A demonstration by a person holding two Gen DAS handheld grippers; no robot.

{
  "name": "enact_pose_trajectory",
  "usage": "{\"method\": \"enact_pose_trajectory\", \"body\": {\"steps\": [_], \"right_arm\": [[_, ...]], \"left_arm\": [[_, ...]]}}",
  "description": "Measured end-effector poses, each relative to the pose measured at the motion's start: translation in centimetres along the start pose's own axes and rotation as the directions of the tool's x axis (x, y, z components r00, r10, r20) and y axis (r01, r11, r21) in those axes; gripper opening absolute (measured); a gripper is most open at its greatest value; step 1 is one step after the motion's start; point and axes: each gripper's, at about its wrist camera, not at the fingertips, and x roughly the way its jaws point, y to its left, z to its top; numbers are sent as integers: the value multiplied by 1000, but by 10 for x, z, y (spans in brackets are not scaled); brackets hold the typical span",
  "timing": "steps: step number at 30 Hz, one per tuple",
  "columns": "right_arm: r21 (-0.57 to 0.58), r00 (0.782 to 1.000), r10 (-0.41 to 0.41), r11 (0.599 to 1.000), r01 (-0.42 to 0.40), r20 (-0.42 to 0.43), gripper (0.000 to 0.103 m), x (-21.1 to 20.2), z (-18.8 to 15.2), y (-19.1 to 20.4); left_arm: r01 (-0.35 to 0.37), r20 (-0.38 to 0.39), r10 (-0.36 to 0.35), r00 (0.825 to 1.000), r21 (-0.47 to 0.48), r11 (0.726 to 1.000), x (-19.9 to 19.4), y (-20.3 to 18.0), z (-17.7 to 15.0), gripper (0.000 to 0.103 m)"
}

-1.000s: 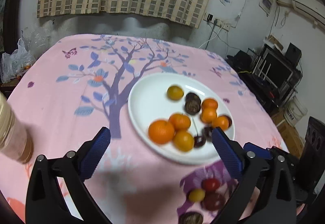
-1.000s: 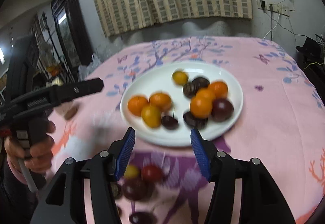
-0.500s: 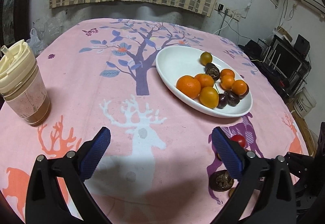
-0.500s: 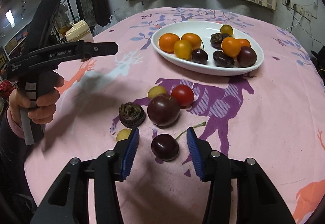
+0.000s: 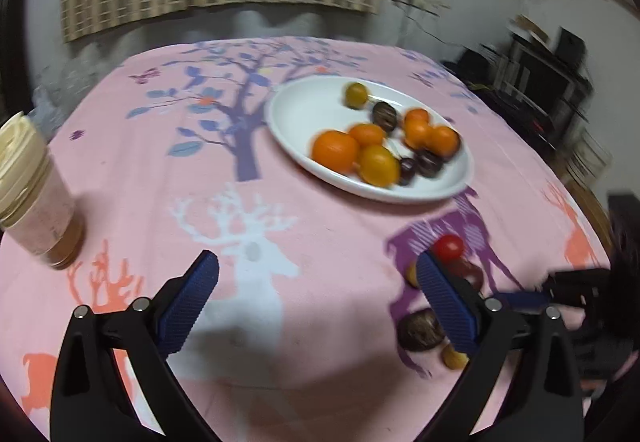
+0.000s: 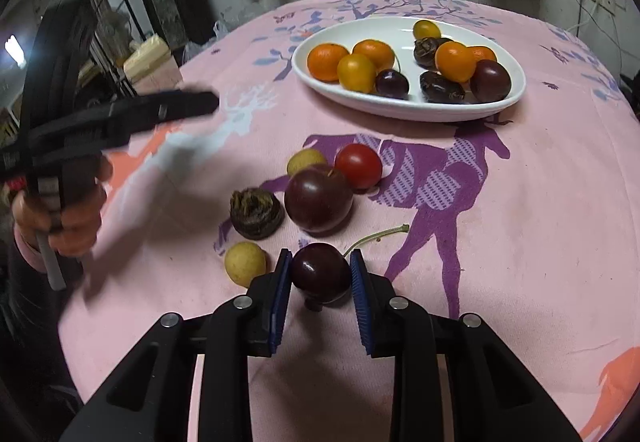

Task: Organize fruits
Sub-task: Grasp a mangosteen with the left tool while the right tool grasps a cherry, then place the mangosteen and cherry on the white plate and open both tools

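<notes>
Right tool [image 6: 320, 274] sits low over the pink tabletop [image 6: 520, 242], its blue pads pressed against both sides of a dark cherry [image 6: 319, 273] with its stem trailing right. Just beyond lie a plum [image 6: 318, 199], a red tomato [image 6: 358, 165] and the white plate [image 6: 400, 105] of fruit. Left tool [image 5: 316, 294] hovers level, jaws wide apart and holding nothing, gripped by the left hand [image 6: 64, 217].

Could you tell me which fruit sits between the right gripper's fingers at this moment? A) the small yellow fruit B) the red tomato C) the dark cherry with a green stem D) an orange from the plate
C: in the right wrist view the right gripper has its blue pads pressed on either side of the dark cherry, while the red tomato and small yellow fruit lie free on the cloth.
</notes>
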Motion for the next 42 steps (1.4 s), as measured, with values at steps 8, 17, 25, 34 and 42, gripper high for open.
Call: {"method": "enact_pose_trajectory", "body": {"steps": [8,17,25,34,42], "right_arm": [[29,1000,-10,1000,10,8,30,-2,1,-5],[28,1000,-18,999,17,12,30,-2,3,-4],[23,1000,-18,1000,17,24,30,-4,3,-4],[22,998,-34,999,33,47,30,-8,4,-5],[83,967,-102,993,85,232,30,-23,36,-18]], "left_arm": [[133,-129,-101,986,269,954,10,-47,-28,57],[160,-190,-101,977,323,933,25,-61,-42,43],[153,-183,-93,979,347,925,33,-70,-45,38],[174,-145,-132,981,330,928,18,-68,-39,37],[237,-39,-233,972,163,958,2,-42,8,37]]}}
